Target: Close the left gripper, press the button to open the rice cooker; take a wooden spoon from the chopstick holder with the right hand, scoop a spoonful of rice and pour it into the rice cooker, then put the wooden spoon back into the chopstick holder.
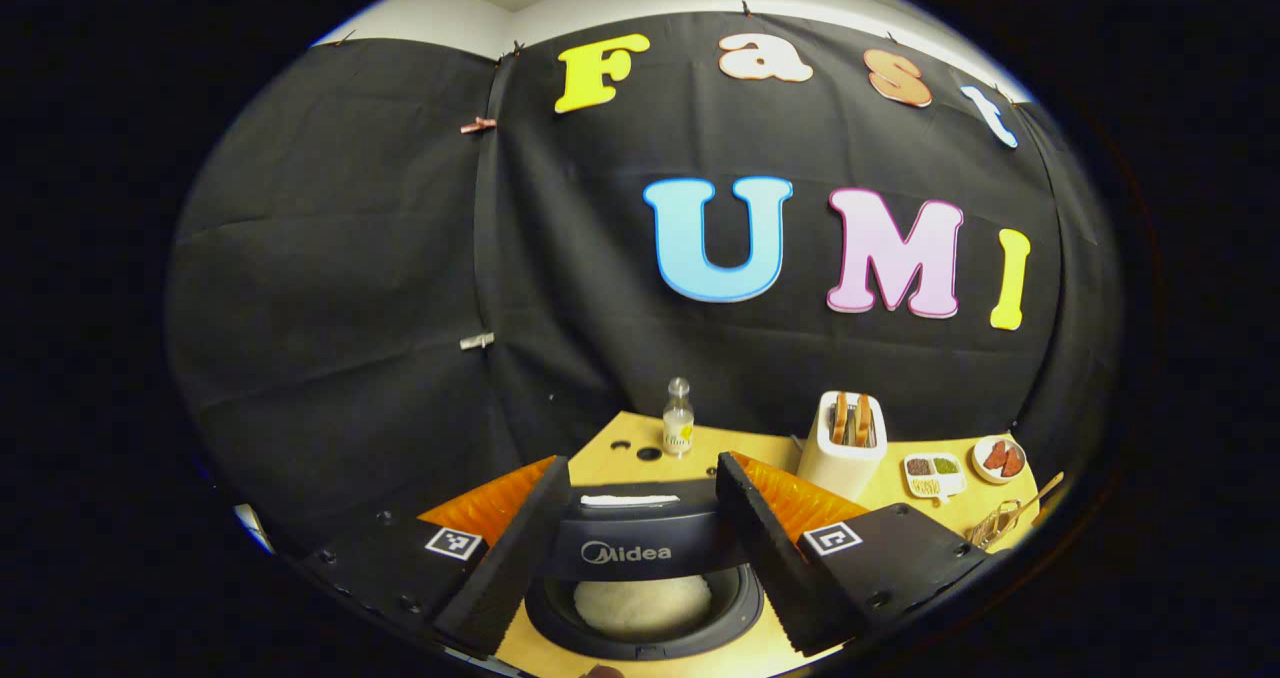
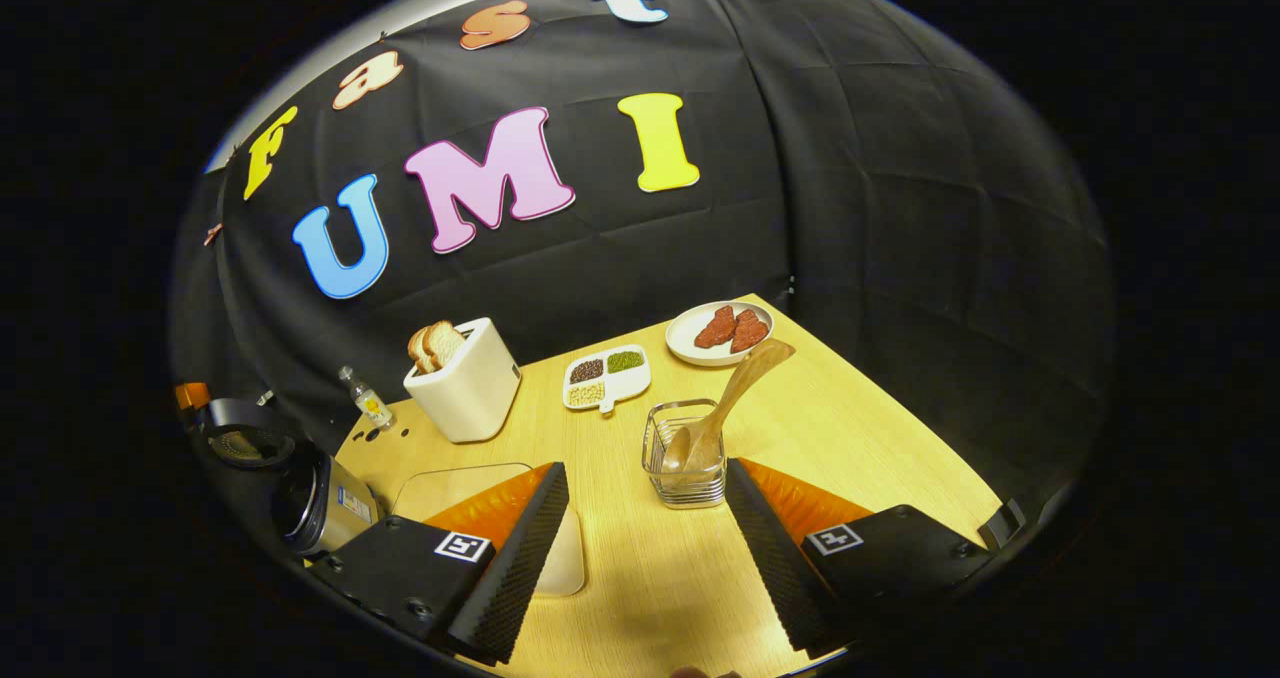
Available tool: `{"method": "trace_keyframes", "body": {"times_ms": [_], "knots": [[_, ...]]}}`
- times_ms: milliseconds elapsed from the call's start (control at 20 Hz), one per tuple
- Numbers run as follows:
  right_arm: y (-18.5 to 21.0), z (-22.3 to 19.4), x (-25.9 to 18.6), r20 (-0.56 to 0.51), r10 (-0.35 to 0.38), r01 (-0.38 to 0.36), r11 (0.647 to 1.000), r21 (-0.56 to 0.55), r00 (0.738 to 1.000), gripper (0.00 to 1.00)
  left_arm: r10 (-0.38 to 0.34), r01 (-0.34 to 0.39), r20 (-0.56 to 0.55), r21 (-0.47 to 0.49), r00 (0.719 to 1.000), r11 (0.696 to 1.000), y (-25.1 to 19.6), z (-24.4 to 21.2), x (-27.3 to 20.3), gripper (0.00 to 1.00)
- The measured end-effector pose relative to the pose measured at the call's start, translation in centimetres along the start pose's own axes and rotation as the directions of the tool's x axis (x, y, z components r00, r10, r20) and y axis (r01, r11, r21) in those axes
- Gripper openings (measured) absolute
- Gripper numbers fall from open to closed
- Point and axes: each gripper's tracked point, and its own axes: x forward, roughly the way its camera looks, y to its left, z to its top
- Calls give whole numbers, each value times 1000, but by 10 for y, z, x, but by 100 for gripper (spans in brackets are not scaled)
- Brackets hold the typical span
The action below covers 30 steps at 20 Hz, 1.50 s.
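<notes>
Right gripper view: your right gripper (image 2: 640, 548), jaws apart & empty, lines up w/ wooden spoon (image 2: 728, 403) leaning in chopstick holder (image 2: 686, 458), ready to grab; rice cooker (image 1: 640, 578) lid's up.

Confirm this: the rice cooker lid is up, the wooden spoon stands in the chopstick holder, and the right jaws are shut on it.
Wrong on the last part. In the right gripper view the right gripper is open, its jaws apart and short of the wooden spoon. The spoon does stand in the chopstick holder, and the rice cooker lid is up.
</notes>
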Motion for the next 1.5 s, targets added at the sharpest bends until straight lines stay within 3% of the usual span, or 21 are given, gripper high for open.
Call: {"method": "trace_keyframes", "body": {"times_ms": [150,450,900,1200,1350,1500], "knots": [[8,-11,3,-40,45,-46,999,-24,998,99,12,-14,-94,-25,996,1000,-1,-48,-8,100],[18,-30,9,-109,103,-109,993,-50,989,99,23,-27,-145,-24,989,999,-4,-113,-11,100],[17,-35,1,-124,180,-191,978,-85,976,99,44,-46,-189,-11,981,999,-9,-154,-7,100],[7,-20,-4,-77,238,-247,959,-138,968,99,10,-18,-156,-53,988,998,-21,-138,-18,100],[11,5,-10,-5,291,-285,931,-227,957,98,-1,2,21,-52,1000,999,-46,-80,-51,95],[22,43,-30,90,320,-281,914,-293,943,98,-67,79,145,-82,987,994,-78,-38,-86,95]]}}
